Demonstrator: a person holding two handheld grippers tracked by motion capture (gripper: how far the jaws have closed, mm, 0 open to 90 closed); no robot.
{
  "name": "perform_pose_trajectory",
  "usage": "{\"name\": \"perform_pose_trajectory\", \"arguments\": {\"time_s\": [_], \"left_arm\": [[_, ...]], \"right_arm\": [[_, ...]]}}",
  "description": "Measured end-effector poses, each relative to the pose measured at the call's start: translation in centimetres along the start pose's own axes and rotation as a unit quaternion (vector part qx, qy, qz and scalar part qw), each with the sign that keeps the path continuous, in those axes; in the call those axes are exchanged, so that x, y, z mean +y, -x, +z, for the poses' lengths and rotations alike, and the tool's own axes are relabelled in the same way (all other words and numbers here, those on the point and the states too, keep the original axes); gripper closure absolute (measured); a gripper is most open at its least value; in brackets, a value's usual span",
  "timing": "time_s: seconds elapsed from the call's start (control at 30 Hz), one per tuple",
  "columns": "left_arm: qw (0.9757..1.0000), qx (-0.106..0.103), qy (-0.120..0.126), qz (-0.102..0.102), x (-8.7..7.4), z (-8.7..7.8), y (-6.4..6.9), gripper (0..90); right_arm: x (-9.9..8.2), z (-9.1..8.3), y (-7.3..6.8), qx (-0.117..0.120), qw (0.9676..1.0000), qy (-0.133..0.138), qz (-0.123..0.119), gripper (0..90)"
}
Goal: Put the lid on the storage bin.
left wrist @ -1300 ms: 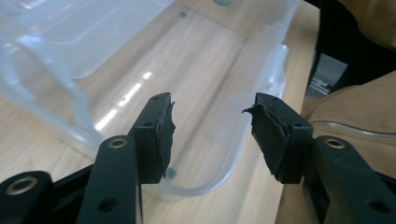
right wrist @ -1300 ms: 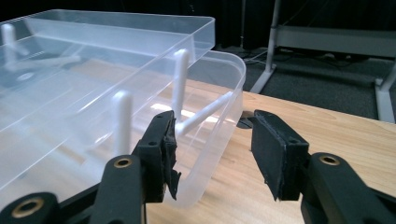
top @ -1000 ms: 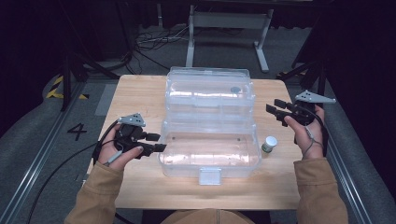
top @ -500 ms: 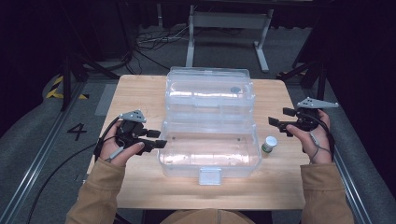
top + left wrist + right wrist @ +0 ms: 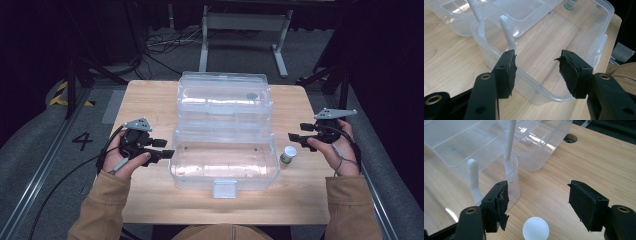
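One wooden table (image 5: 150, 107), and on it one clear plastic box (image 5: 223, 165) standing open, its tiered tray (image 5: 225, 100) swung back, likely so the bin can take things. Left gripper (image 5: 167, 148) sits at the box's left wall, jaws apart astride the rim, not pinching. Right gripper (image 5: 295, 141) has just opened wide, empty, above one small white-capped bottle (image 5: 287, 154) just right of the box

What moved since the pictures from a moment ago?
The right gripper came down from higher up toward the little bottle, and its jaws have just been opening; nothing is between them. The left gripper stayed at the box, open. Box and bottle did not move.
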State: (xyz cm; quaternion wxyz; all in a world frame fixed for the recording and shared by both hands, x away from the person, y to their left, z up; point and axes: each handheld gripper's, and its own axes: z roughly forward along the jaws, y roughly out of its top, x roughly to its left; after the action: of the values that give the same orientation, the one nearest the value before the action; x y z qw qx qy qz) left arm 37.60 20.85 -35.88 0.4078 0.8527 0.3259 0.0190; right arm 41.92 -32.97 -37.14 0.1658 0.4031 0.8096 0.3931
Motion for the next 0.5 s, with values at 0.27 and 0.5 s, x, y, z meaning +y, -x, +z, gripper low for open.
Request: {"name": "perform_pose_trajectory", "arguments": {"time_s": [0.27, 0.5], "left_arm": [[0.9999, 0.004, -0.012, -0.002, -0.19, 0.40, -0.02, 46.9], [0.9999, 0.005, -0.014, -0.005, -0.28, 0.35, -0.14, 46.5]], "right_arm": [[-0.18, -0.27, -0.01, 0.012, 0.9981, -0.060, -0.008, 42.4], [-0.17, 0.15, -0.48, 0.021, 0.9925, -0.120, -0.008, 43.0]]}}
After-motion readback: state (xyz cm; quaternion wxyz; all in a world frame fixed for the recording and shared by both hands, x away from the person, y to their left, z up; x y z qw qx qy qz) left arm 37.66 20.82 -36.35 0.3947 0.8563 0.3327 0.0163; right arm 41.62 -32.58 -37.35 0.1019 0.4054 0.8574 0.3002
